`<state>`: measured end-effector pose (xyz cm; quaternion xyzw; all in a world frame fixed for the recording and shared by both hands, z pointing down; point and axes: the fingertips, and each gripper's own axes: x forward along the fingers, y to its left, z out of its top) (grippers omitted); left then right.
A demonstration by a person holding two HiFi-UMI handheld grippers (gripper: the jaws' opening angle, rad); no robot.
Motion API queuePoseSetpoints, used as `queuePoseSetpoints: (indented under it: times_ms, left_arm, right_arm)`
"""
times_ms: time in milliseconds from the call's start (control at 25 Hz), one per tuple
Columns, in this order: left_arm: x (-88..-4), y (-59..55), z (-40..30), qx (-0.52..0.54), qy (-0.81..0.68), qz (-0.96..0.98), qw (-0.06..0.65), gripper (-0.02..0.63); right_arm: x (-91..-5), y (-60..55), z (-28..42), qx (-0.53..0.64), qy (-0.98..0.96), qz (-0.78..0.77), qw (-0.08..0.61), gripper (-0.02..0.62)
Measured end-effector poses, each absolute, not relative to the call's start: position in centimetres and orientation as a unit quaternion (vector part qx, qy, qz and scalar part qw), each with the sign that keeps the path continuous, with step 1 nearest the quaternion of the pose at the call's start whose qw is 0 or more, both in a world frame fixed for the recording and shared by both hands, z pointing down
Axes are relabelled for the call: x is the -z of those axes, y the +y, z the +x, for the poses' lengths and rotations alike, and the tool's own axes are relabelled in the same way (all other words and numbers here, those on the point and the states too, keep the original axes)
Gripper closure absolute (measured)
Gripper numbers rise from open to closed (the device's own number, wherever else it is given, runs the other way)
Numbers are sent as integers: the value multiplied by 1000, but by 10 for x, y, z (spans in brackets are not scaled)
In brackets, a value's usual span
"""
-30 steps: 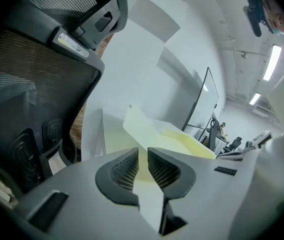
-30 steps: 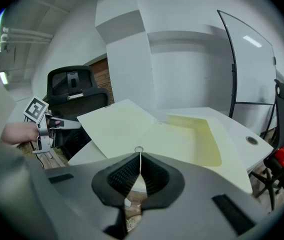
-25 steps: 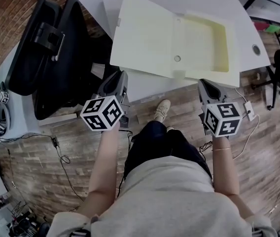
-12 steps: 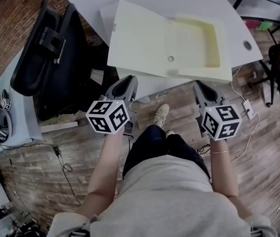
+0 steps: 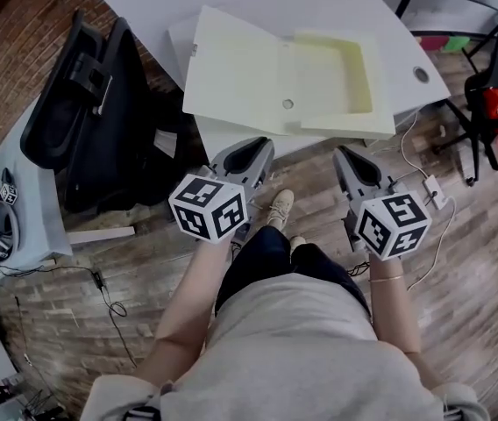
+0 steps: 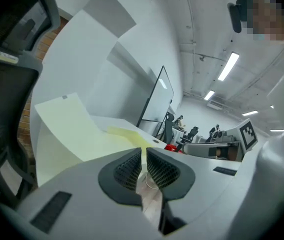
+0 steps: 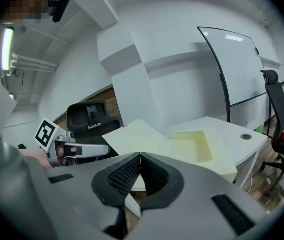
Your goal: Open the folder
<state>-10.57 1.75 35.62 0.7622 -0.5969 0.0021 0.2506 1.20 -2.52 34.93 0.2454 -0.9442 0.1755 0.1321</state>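
While the folder [image 5: 240,68] lies on the white counter [image 5: 354,11] at 12 o'clock in the head view, both tongs hang just short of the counter's near edge, apart from it. Folder is cream, already spread open. Its flat cover is on the 9 o'clock side and its shallow tray half on the 3 o'clock side. The near edge runs close to the counter's edge.

Left tongs [image 5: 258,147] sit at 11 o'clock from the person's knees, tips toward the folder's near left corner. In the left gripper view the left tongs [image 6: 143,151] have just been closing and show only a thin slit between the pads. Nothing is in the slit, and the folder [image 6: 77,129] lies beyond at 10 o'clock.

Right tongs [image 5: 345,154] sit at 1 o'clock, tips toward the folder's near right part. In the right gripper view the right tongs [image 7: 140,156] have pads meeting at the tips, with nothing clamped. The folder [image 7: 147,136] lies past them at 12 o'clock.

Marker cube [image 5: 209,207] on the left, marker cube [image 5: 392,224] on the right. Black office chair [image 5: 91,103] at 10 o'clock beside the counter. Chair with a red part [image 5: 494,95] at 2 o'clock. Shoe [image 5: 280,207] on the wooden floor [image 5: 144,253] between the tongs. White cable [image 5: 429,189] hangs off the counter at 3 o'clock.
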Motion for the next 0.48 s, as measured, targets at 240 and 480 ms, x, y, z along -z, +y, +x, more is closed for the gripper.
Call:
queuePoseSetpoints:
  times_ms: [240, 480]
  left_arm:
    - [-348, 20, -61, -11, -555, 792, 253, 574]
    - [-350, 28, -18, -18, -527, 810, 255, 581]
  right_arm:
    - [-342, -6, 29, -170, -947, 238, 131, 574]
    - [-337, 8, 41, -161, -949, 244, 122, 574]
